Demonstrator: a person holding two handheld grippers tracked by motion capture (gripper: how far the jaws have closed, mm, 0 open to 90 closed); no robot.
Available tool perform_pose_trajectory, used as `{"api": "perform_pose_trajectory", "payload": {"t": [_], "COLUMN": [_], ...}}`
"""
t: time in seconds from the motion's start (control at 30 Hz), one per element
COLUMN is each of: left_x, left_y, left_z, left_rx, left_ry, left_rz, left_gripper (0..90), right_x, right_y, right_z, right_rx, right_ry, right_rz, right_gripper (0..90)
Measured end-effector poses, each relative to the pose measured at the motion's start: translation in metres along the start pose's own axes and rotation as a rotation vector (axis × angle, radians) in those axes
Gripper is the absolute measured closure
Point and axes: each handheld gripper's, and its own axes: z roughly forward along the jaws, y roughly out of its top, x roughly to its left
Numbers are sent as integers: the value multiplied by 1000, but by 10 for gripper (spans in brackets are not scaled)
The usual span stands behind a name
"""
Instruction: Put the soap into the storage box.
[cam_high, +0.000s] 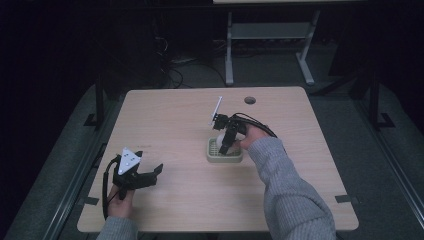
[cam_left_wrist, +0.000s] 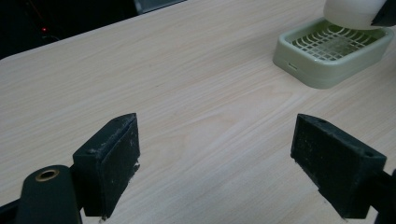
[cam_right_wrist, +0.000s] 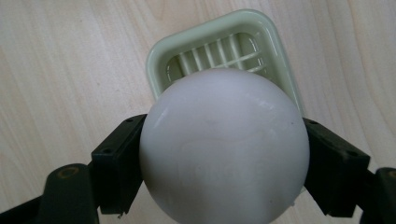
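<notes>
Left claw (cam_high: 150, 172): I see it low at the near left, gripped from below by the left hand (cam_high: 121, 199), grey plate up, jaws spread wide and pointing right, nothing between them. In its own view the two pads stand well apart over bare wood.

Right claw (cam_high: 226, 145): arm in a grey sleeve (cam_high: 287, 190) reaches forward from the near right, wrist bent so the jaws point down. Jaws clamped on both sides of a white ball (cam_right_wrist: 224, 149).
</notes>
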Motion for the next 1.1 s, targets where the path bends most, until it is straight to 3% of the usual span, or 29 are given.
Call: {"api": "perform_pose_trajectory", "payload": {"t": [0.73, 1.1], "left_x": [1, 1], "left_y": [0, 0], "left_z": [-1, -1], "left_rx": [-7, -5], "left_ry": [4, 6], "left_rz": [4, 6], "left_gripper": [152, 152], "right_x": [-9, -10], "right_y": [-1, -2], "right_z": [25, 26], "right_rx": [27, 28], "right_ry": [-21, -18], "right_rz": [30, 39], "right_gripper": [218, 216]}}
